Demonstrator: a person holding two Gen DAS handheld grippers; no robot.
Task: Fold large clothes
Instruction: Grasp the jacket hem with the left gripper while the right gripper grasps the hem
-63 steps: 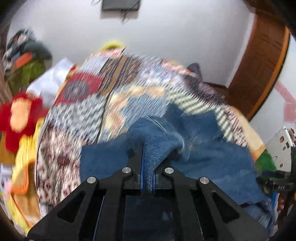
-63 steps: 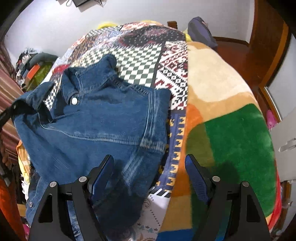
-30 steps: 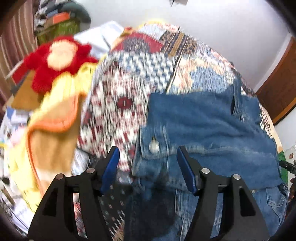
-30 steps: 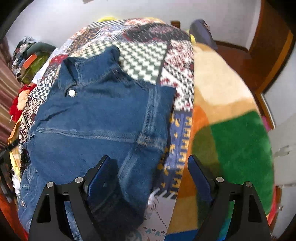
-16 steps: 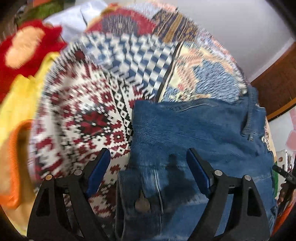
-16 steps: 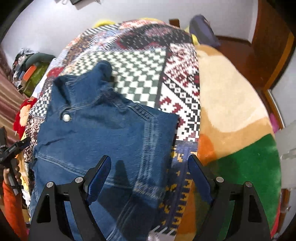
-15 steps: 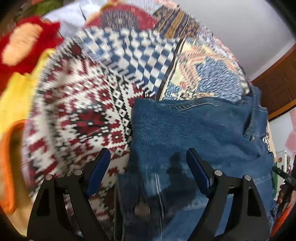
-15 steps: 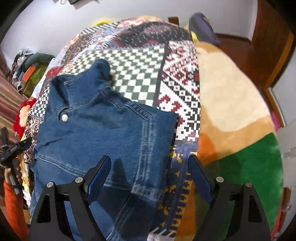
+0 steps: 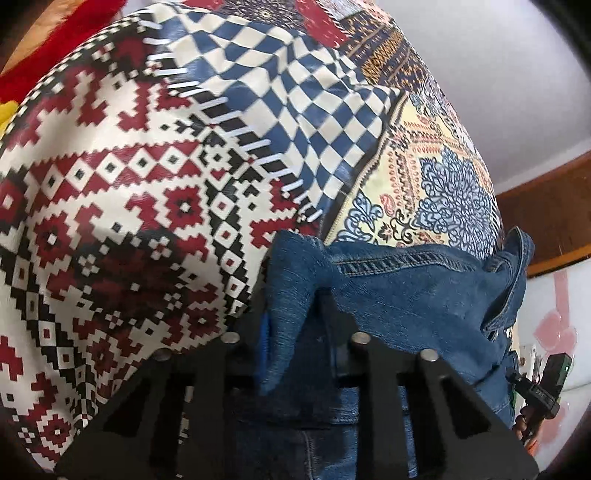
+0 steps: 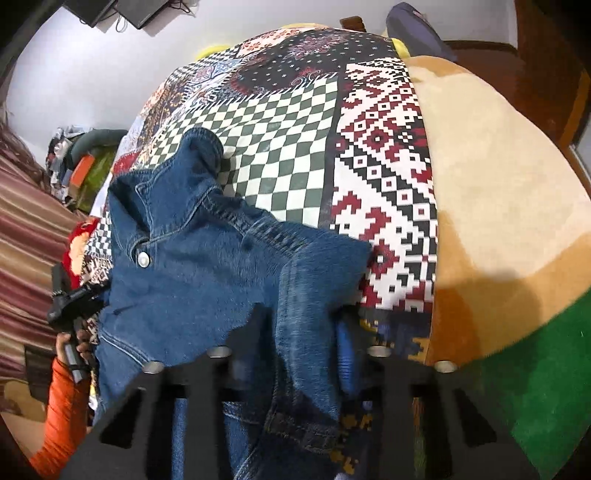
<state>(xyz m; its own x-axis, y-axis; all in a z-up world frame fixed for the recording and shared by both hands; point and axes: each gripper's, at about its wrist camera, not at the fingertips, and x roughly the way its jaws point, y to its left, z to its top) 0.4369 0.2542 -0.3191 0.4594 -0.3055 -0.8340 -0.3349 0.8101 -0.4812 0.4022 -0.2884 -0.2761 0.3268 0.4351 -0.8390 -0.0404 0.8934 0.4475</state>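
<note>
A blue denim jacket (image 9: 413, 295) lies on a patchwork bedspread (image 9: 147, 184). My left gripper (image 9: 299, 332) is shut on the jacket's left shoulder corner, where the cloth bunches up between the jaws. In the right wrist view the jacket (image 10: 192, 266) shows its collar and a metal button (image 10: 143, 259). My right gripper (image 10: 303, 332) is shut on the jacket's right shoulder corner, which lifts into a fold. The left gripper also shows at the left edge of that view (image 10: 70, 299).
The bedspread (image 10: 295, 147) continues into a tan, orange and green plush blanket (image 10: 498, 221) on the right. Red and yellow cloth (image 9: 55, 33) lies past the bed's left edge. Clutter (image 10: 85, 162) is piled by the far wall. A wooden door (image 10: 554, 55) stands at the right.
Both grippers were open over the jacket's shoulders half a second ago. Both have closed on the denim corners, and the cloth now bunches up between the jaws.
</note>
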